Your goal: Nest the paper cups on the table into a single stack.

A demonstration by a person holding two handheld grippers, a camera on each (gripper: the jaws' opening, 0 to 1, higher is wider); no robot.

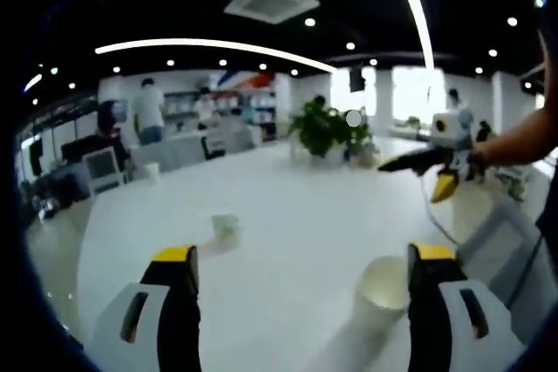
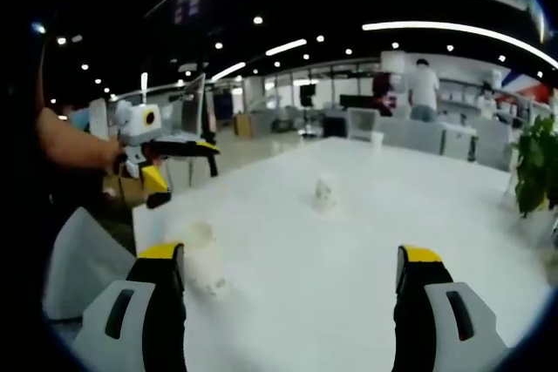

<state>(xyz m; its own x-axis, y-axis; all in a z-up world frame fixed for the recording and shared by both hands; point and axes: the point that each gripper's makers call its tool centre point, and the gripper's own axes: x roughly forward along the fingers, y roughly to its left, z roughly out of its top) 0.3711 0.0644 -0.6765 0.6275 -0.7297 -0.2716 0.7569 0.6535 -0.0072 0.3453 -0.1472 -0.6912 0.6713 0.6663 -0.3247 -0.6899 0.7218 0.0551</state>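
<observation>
On the white table (image 1: 296, 189), a small paper cup (image 1: 225, 228) stands ahead and a little left of centre. A larger-looking paper cup (image 1: 382, 285) stands close against the inner side of my left gripper's (image 1: 302, 254) right jaw, whose jaws are wide apart and hold nothing. In the right gripper view the same two cups show: one (image 2: 324, 191) mid-table, one (image 2: 199, 259) by the left jaw of my right gripper (image 2: 289, 254), open and holding nothing. Each gripper shows in the other's view, held in the air off the table's side (image 1: 392, 165) (image 2: 205, 147).
A third paper cup (image 1: 151, 172) (image 2: 377, 138) stands at the table's far end. A potted plant (image 1: 323, 128) (image 2: 536, 167) sits on the table. A pale chair back (image 1: 506, 241) (image 2: 83, 267) is at the table edge. People stand in the office behind.
</observation>
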